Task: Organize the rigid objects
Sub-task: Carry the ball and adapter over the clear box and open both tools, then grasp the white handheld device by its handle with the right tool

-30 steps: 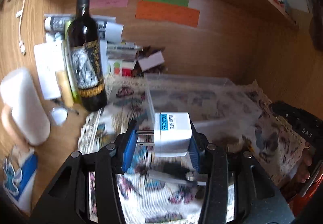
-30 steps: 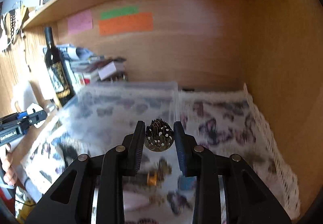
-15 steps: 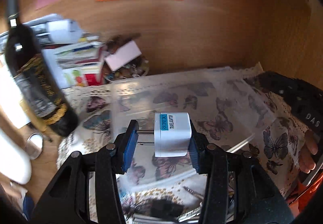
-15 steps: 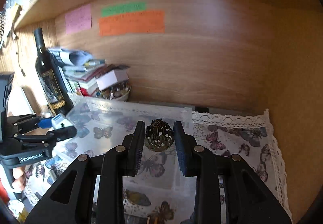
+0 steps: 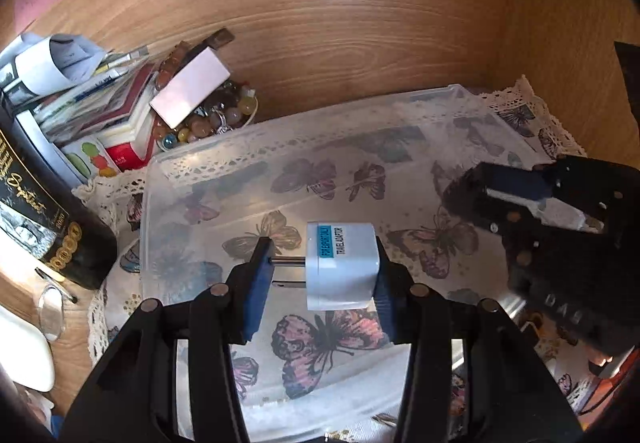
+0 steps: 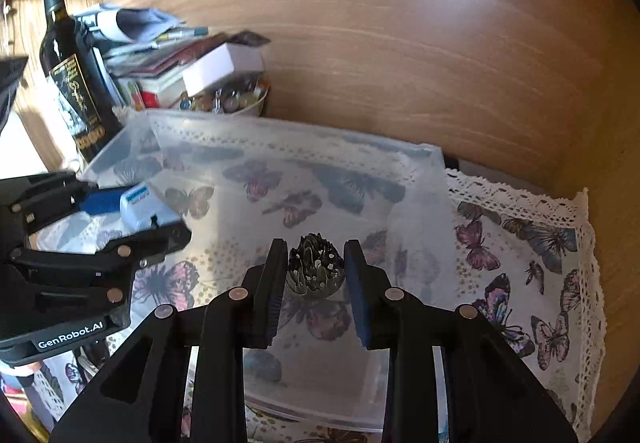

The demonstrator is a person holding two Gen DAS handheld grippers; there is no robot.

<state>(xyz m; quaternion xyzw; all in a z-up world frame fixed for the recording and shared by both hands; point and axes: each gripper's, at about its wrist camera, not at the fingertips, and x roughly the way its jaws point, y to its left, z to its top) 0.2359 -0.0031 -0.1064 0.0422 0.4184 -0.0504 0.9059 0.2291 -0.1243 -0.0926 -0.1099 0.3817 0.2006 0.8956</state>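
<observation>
- The left gripper [image 5: 324, 271] holds the white boxy travel plug [image 5: 340, 267] tight by its prongs and back.
- The right gripper [image 6: 316, 275] squeezes the small dark bumpy metal ball [image 6: 315, 269].
- A second ago both were further back. Now both hang over the see-through plastic box [image 6: 416, 159] on the butterfly cloth [image 6: 532, 243].
- Both things look ready to drop in.

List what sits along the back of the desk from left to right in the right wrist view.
wine bottle → stack of books and papers → white box lying on the bowl of beads → bare wooden wall
</observation>
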